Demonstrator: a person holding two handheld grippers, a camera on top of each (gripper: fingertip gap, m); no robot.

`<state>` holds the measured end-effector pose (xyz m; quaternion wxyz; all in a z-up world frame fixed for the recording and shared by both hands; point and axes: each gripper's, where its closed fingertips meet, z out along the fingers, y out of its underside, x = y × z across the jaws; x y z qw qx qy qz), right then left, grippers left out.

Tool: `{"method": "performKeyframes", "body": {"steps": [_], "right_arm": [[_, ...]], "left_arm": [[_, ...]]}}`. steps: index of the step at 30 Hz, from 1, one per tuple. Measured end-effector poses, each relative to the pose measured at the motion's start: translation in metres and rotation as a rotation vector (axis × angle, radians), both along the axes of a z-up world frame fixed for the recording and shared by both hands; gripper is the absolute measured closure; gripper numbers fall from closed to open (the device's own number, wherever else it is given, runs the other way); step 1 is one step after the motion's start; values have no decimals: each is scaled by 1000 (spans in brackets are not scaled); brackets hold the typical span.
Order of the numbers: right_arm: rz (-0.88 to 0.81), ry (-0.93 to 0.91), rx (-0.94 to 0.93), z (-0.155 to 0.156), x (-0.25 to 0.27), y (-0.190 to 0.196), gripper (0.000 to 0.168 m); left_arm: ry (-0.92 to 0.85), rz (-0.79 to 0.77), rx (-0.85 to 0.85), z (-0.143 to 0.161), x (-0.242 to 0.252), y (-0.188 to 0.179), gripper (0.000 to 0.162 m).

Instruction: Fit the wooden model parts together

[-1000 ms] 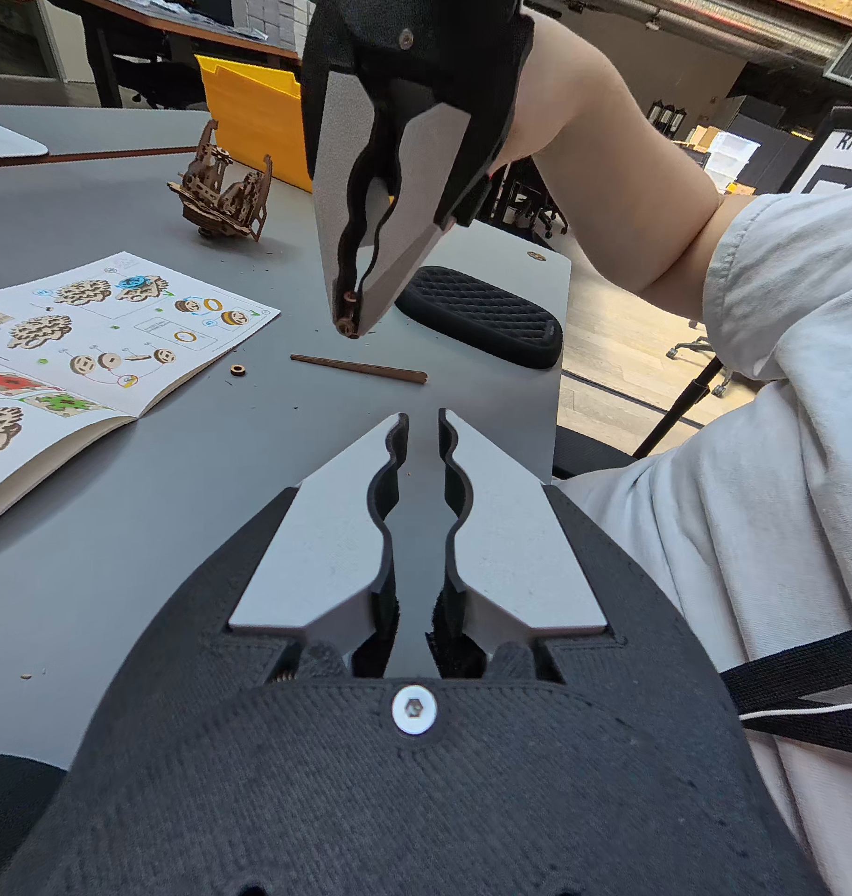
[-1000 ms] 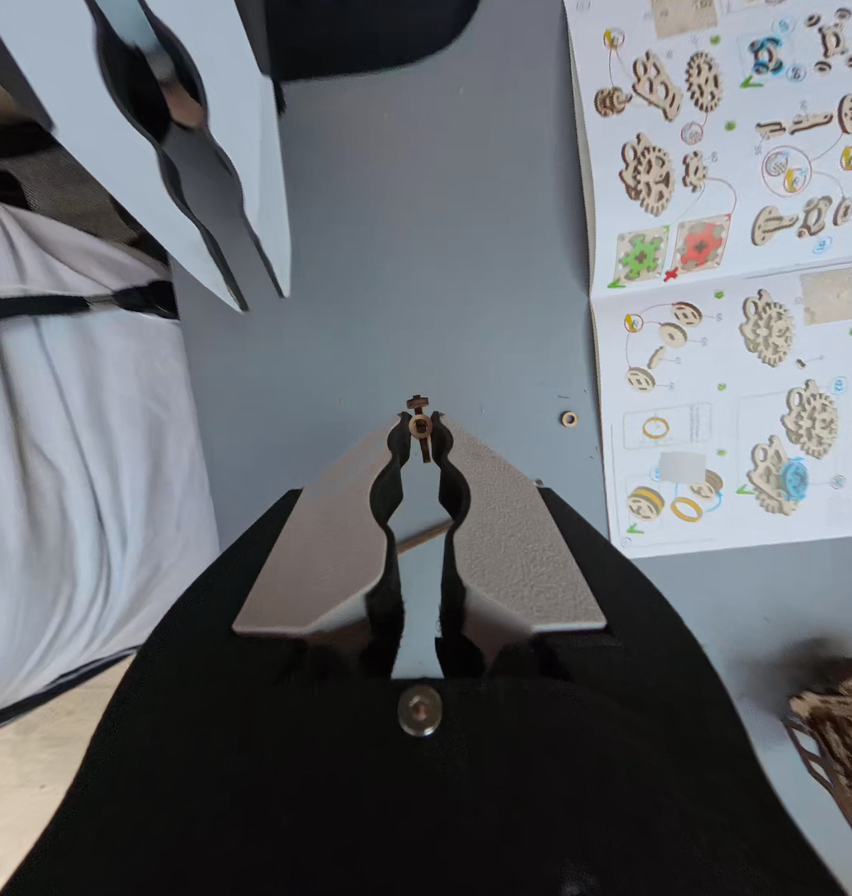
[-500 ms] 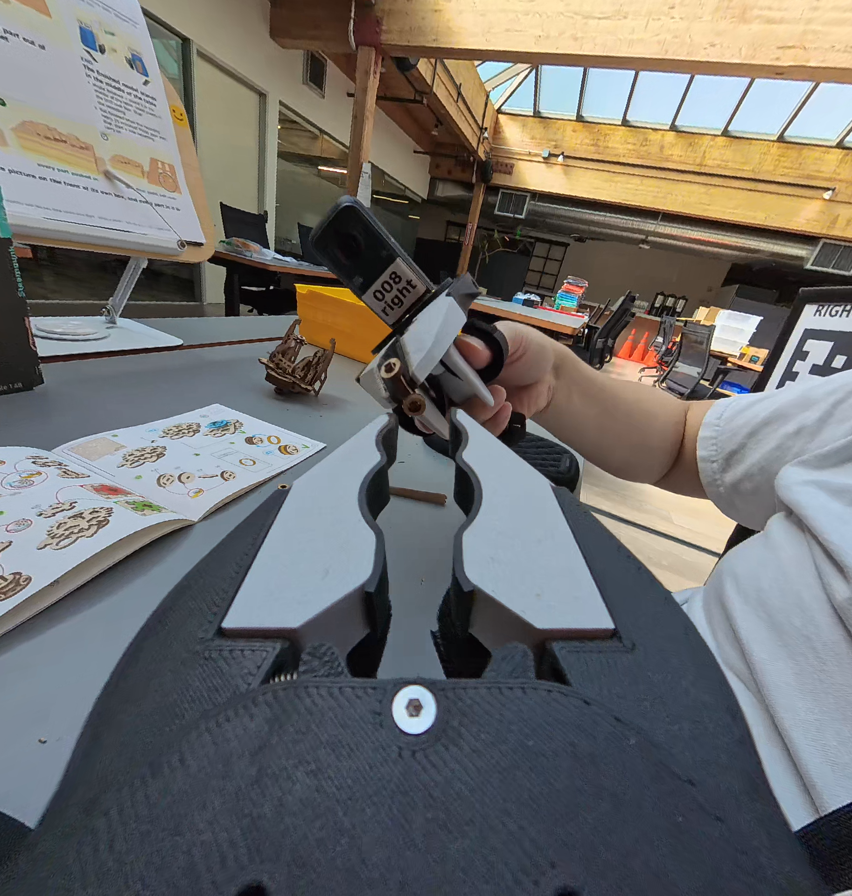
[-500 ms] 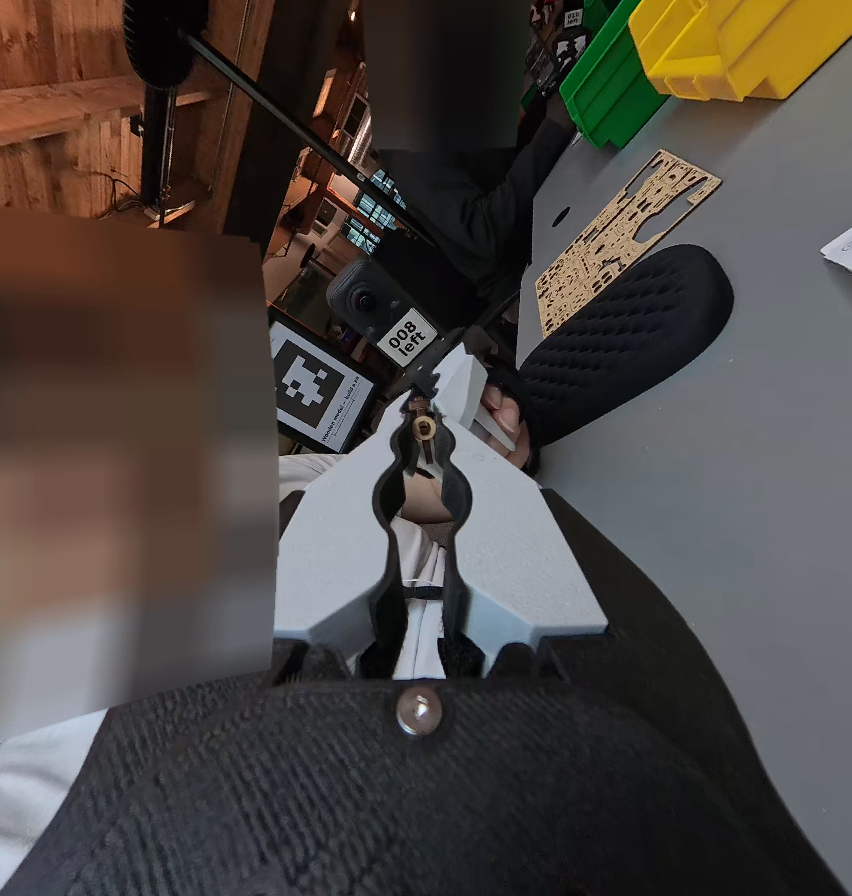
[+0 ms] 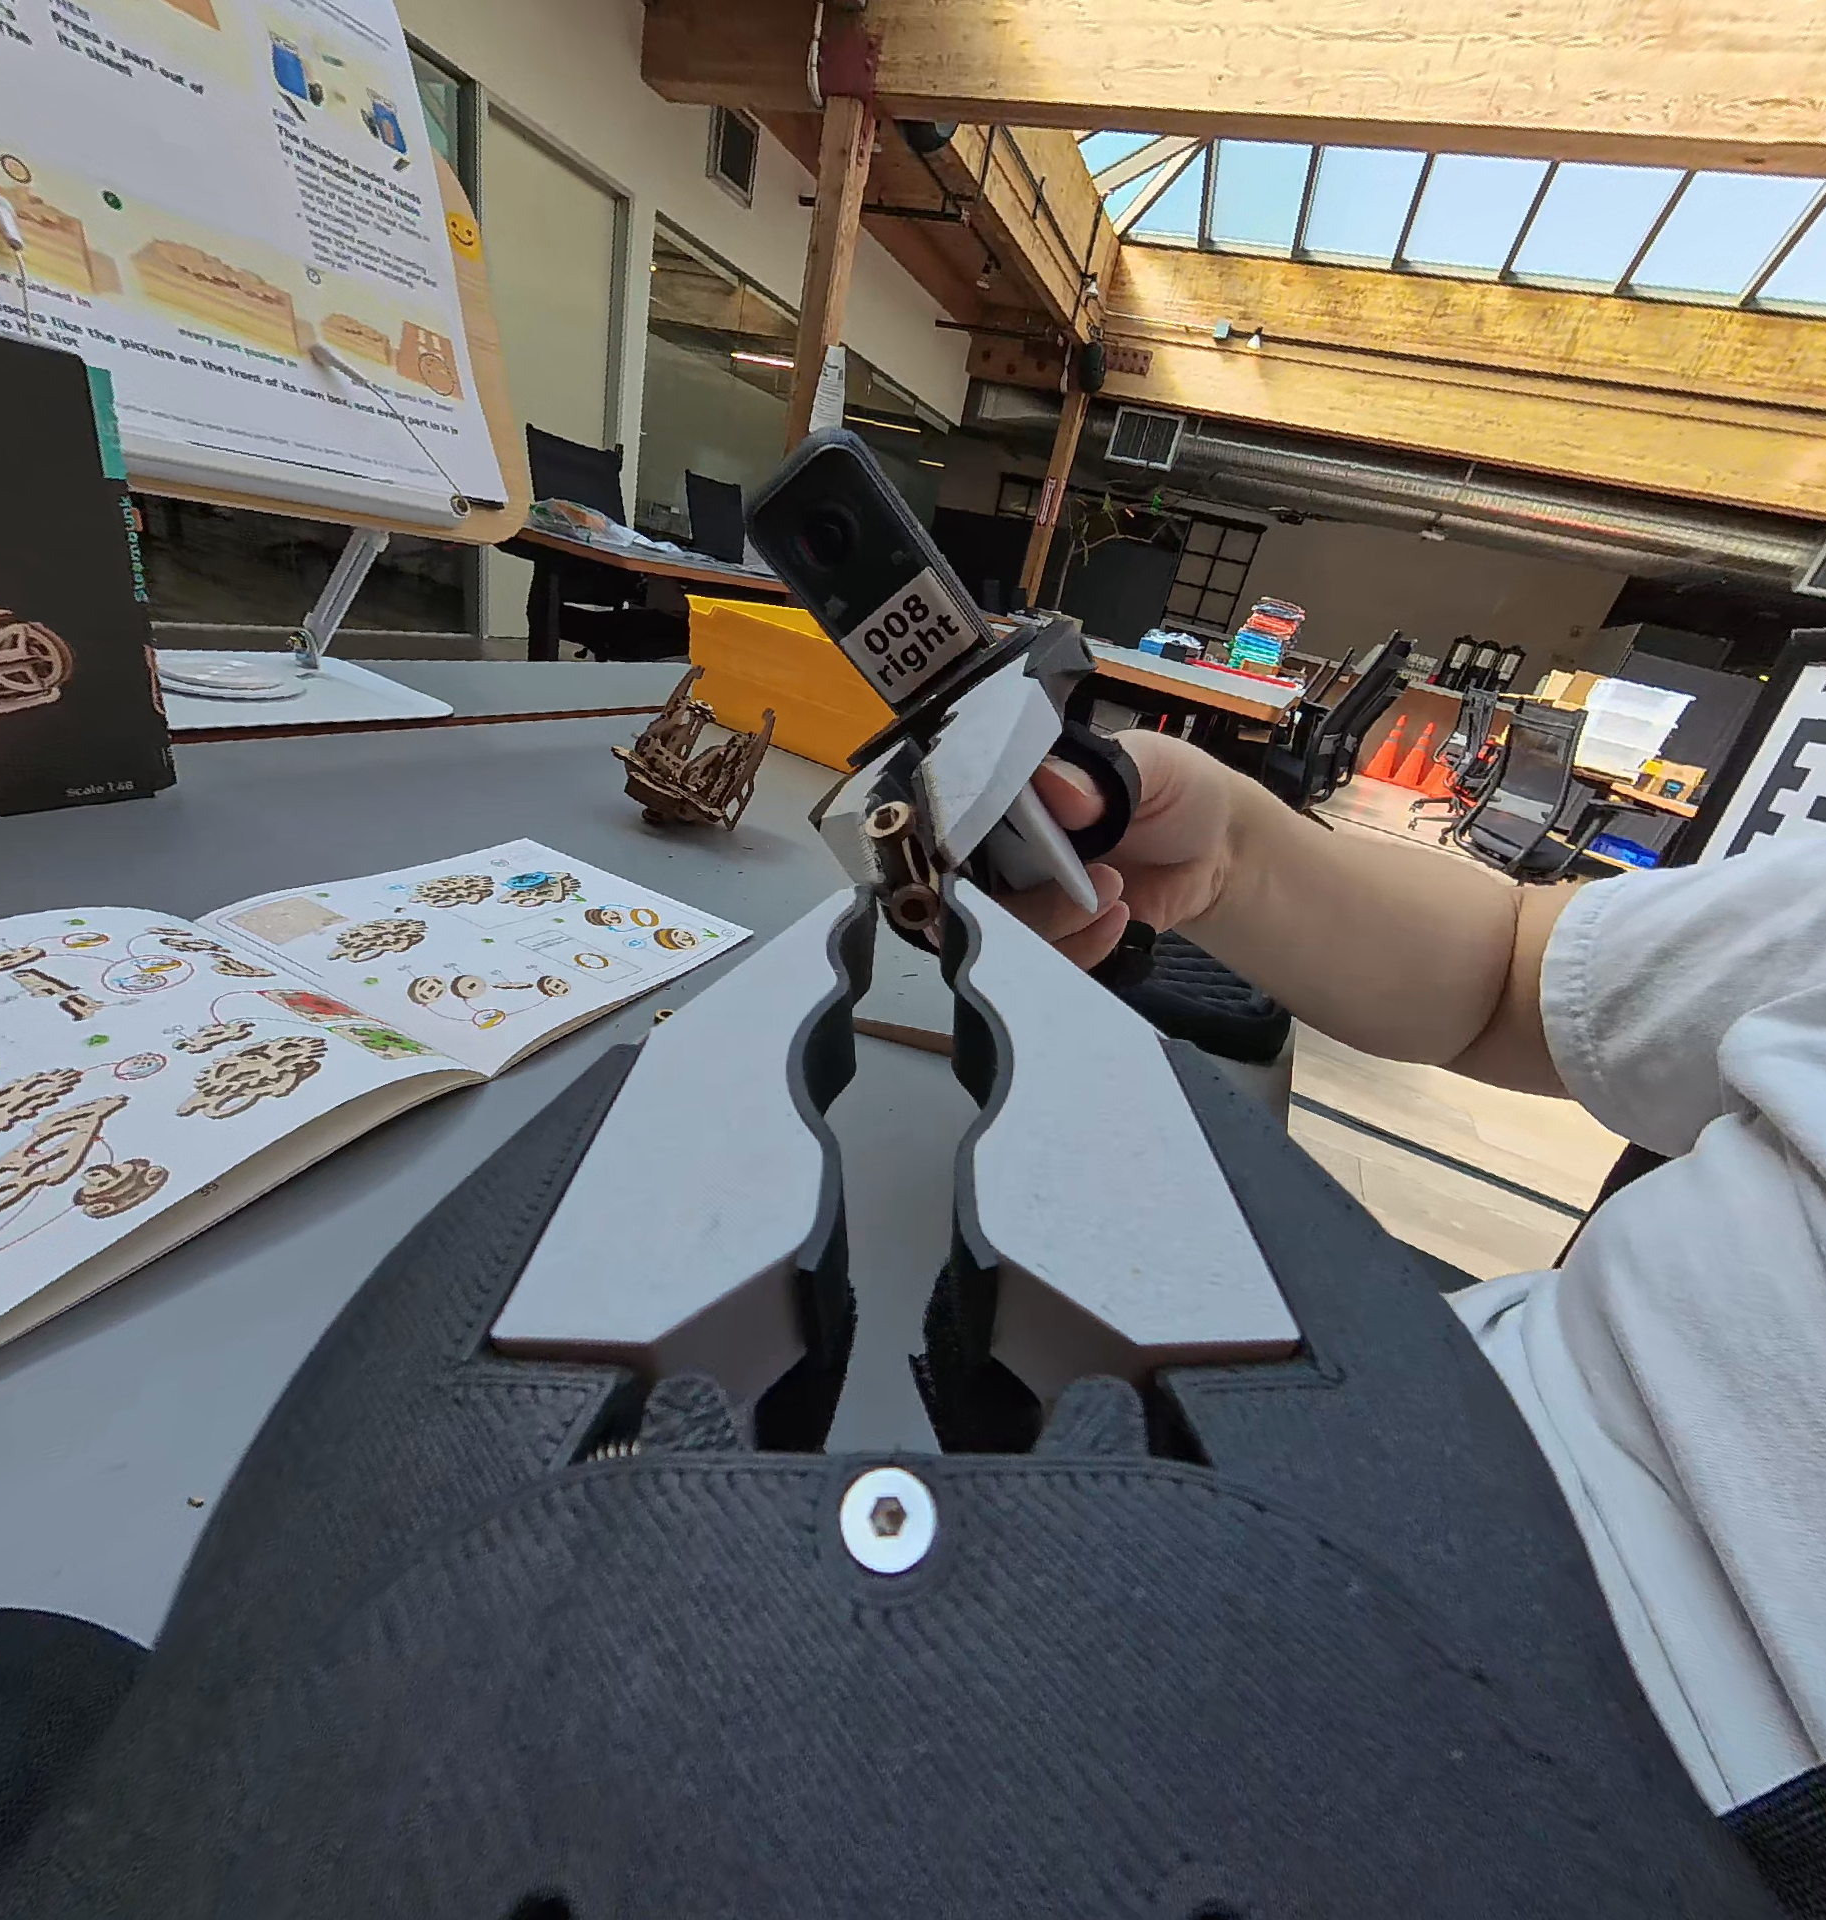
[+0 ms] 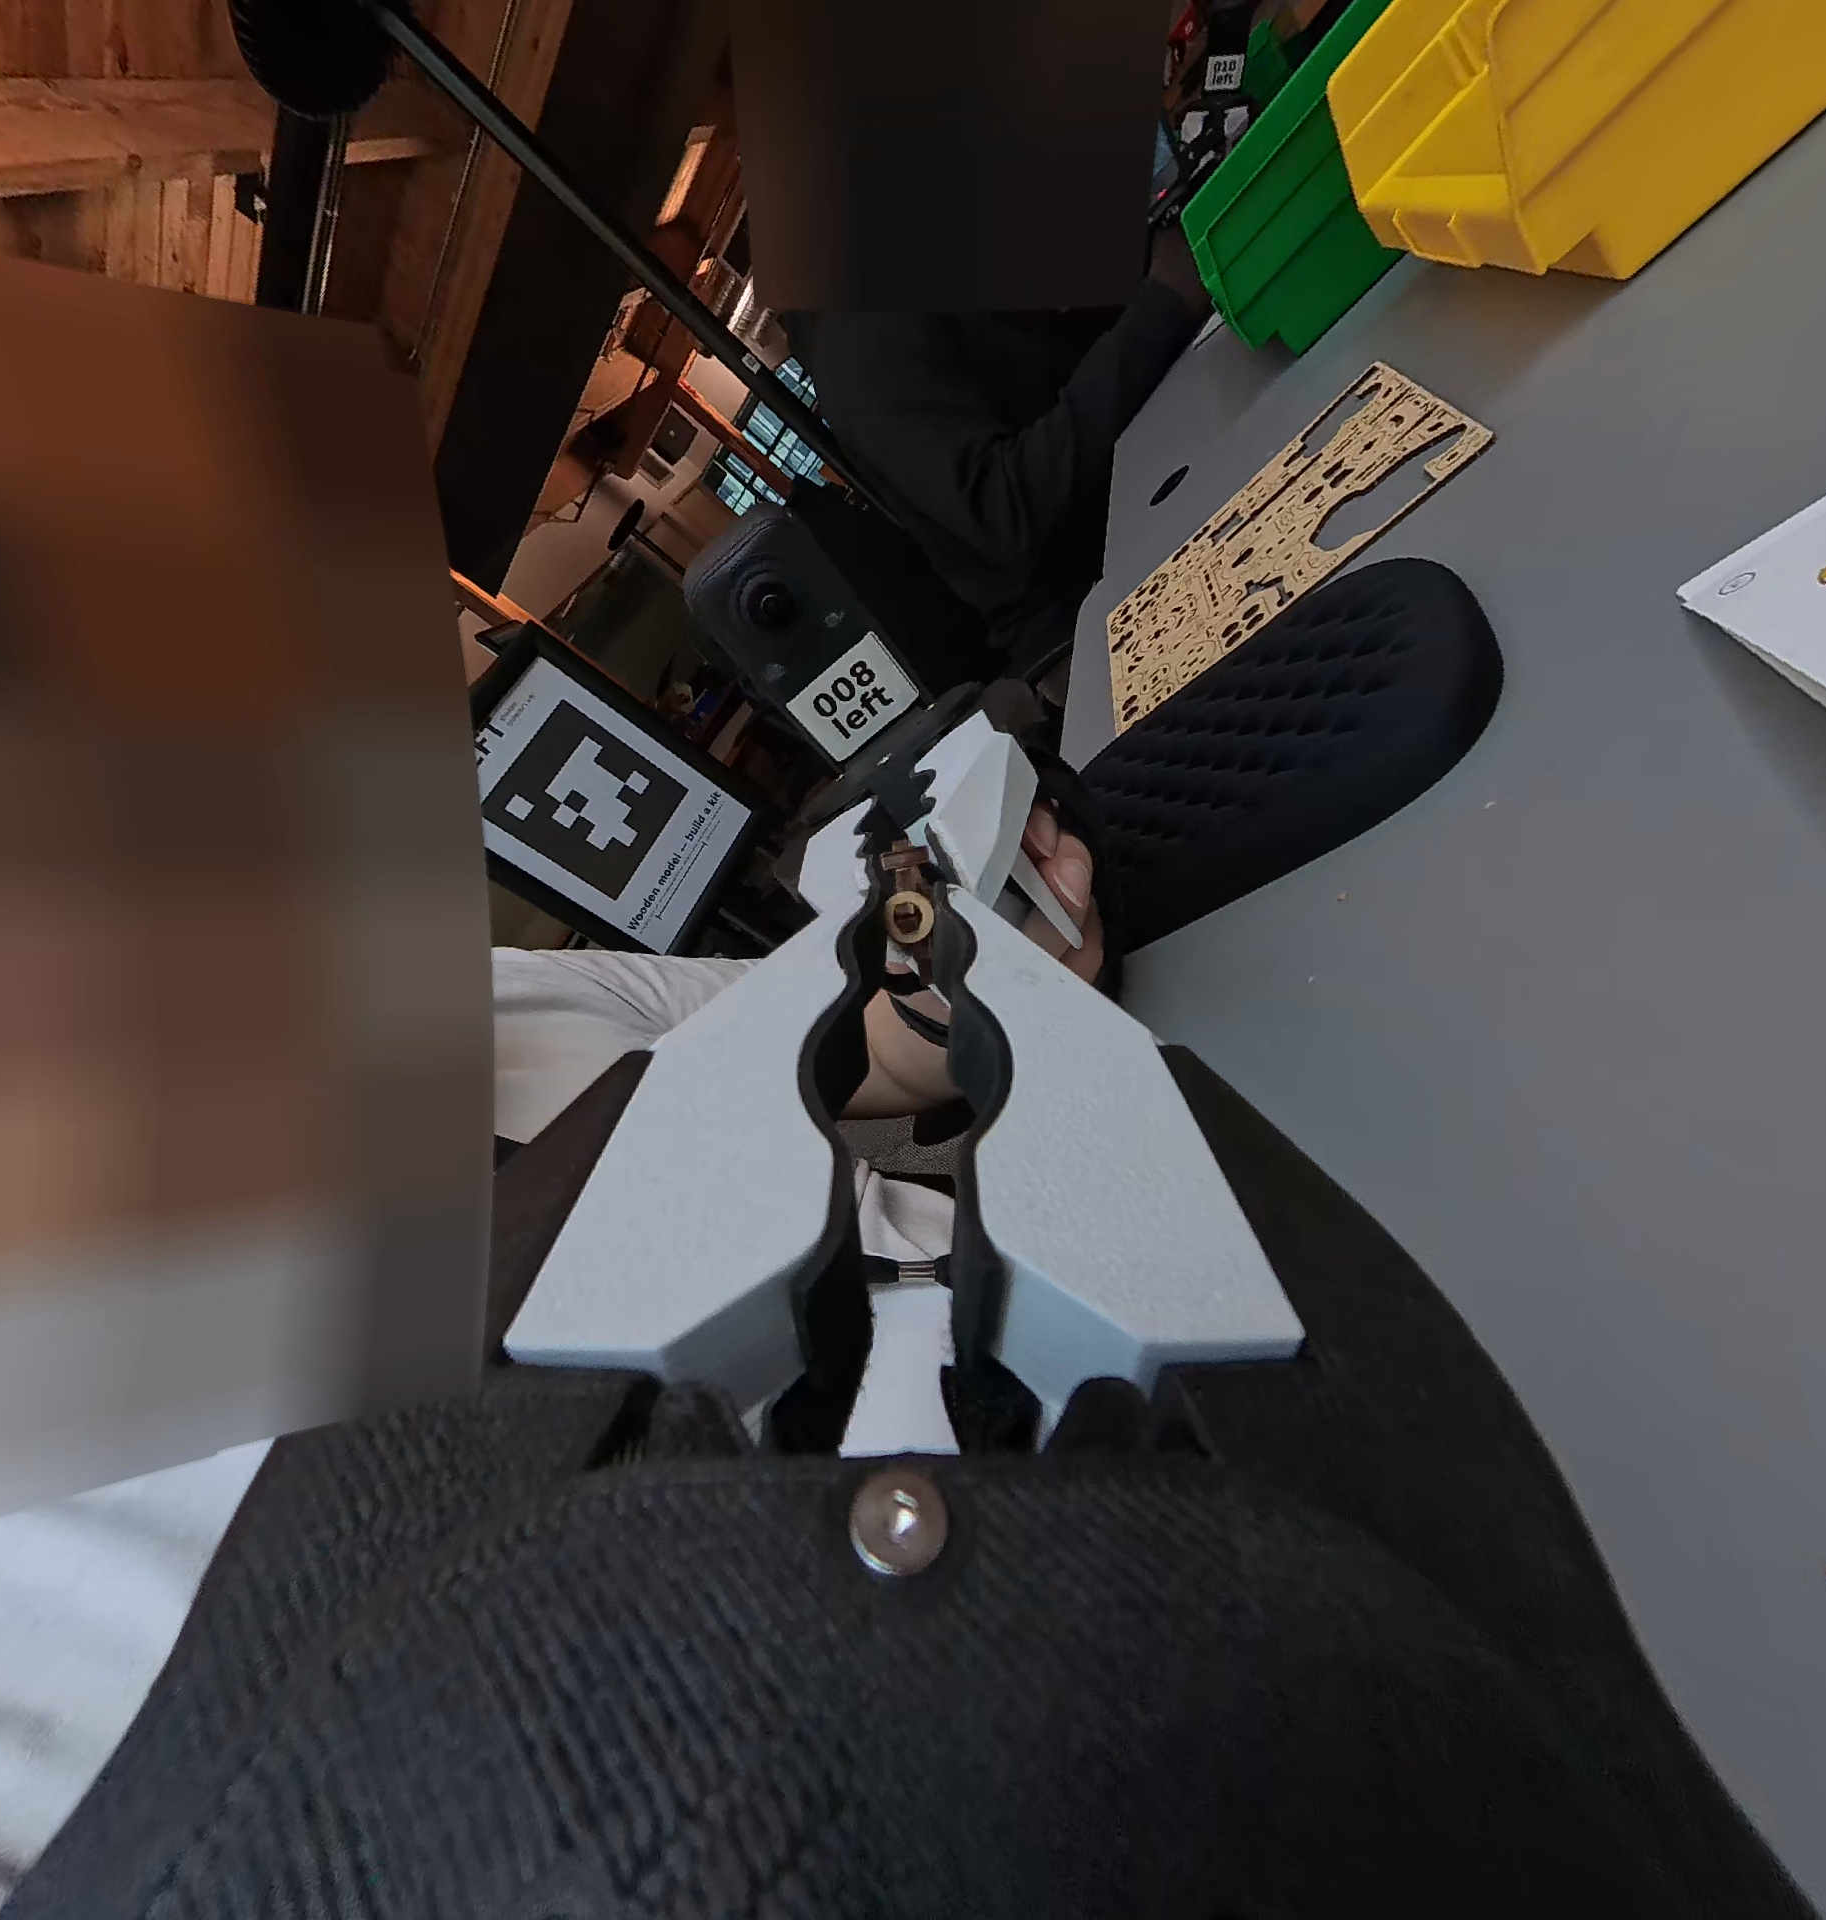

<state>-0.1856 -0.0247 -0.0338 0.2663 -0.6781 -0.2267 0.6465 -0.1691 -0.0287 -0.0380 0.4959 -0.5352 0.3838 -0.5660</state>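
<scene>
The right claw (image 6: 907,914) is clamped at its tips, meeting nose to nose the parted left claw (image 5: 904,904).

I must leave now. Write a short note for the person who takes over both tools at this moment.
Right tool: shut on the small wooden axle piece, held in the air.
Left tool: open, tips on either side of that piece, not gripping.
On the table: loose stick, tiny ring, open manual, partly built model, parts sheet.
Done: piece picked up.
Left: take it with the left tool and fit it.
</scene>
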Motion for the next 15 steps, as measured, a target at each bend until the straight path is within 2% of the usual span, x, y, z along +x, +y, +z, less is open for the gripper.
{"method": "performKeyframes", "body": {"steps": [1, 11, 15], "right_arm": [[2, -7, 18, 0, 0, 0, 162], [-19, -56, 156, 4, 13, 3, 158], [-54, -116, 291, 7, 22, 8, 154]], "left_arm": [[-2, -6, -9, 0, 0, 0, 153], [-95, -89, -169, 4, -5, 5, 156], [-101, -90, -185, 5, -7, 6, 156]]}}
